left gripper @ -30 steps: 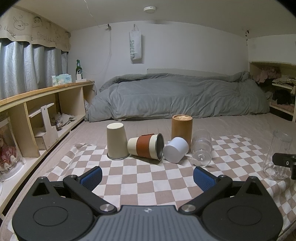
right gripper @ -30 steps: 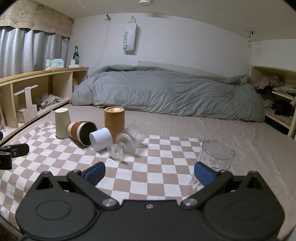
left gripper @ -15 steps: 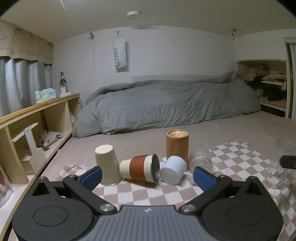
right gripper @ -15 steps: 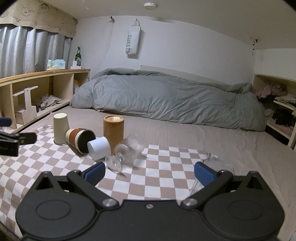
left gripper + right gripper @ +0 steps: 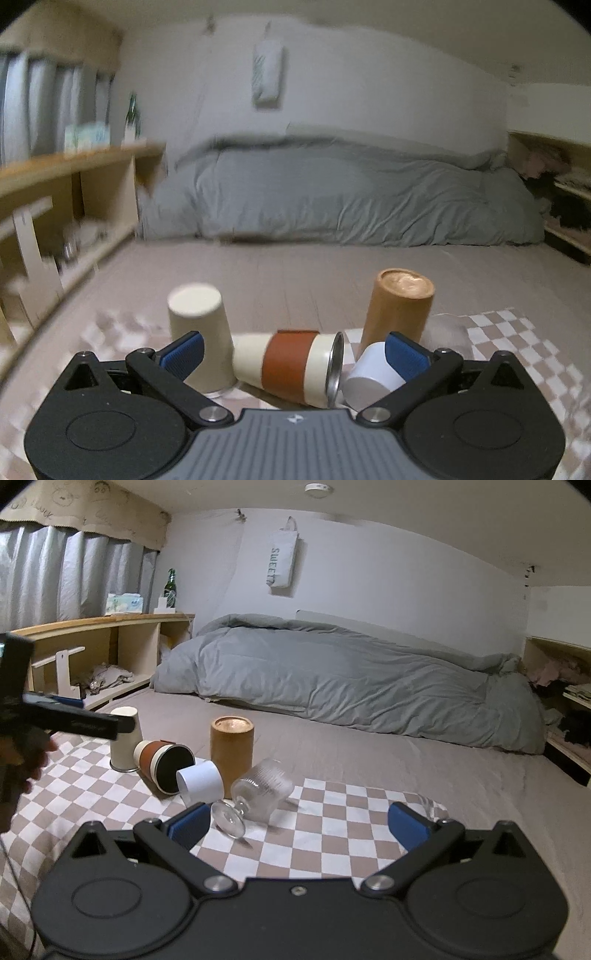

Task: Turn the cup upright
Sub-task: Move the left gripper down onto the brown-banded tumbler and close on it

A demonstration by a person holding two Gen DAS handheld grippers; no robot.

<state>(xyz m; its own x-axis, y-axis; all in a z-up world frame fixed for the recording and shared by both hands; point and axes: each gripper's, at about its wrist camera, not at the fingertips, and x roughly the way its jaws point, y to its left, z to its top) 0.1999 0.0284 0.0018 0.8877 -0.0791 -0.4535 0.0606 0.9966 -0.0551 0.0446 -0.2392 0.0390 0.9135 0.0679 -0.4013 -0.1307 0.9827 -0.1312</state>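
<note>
Banded cup: the cream cup with a brown sleeve (image 5: pixel 291 365) lies on its side on the checkered cloth (image 5: pixel 332 834), metal rim turned to the right in the left wrist view, dark mouth facing the camera in the right wrist view (image 5: pixel 164 762)
Position of banded cup: between the two blue pads of the left gripper in the left wrist view, not touched by either pad; the left wrist view is blurred
Cream cup: stands mouth-down (image 5: pixel 199 328) just left of the banded cup, its wall close against the banded cup's base; also seen at (image 5: pixel 127 738)
White cup: a small one (image 5: pixel 373 380) on its side just right of the banded cup's rim, bottom toward the left camera; seen at (image 5: pixel 201 779) with its open end low and left
Wooden cylinder: upright (image 5: pixel 399 306) behind the white cup, also at (image 5: pixel 232 753)
Ribbed glass: a stemmed clear glass (image 5: pixel 258 794) lies tipped over, foot toward the right camera, bowl beside the wooden cylinder
Left gripper: (image 5: pixel 293 350) spread wide, nothing between the pads but air in front of the cups; from the right camera it shows as a dark bar (image 5: pixel 74 722) at the left edge, held by a hand (image 5: pixel 22 753)
Right gripper: (image 5: pixel 299 823) spread wide, holding nothing, low over the cloth near the ribbed glass
Bed: the cloth lies on a mattress (image 5: pixel 406 764), grey duvet (image 5: pixel 351 683) behind
Shelf: wooden unit (image 5: pixel 110 646) at left with a green bottle (image 5: pixel 170 589) on top
</note>
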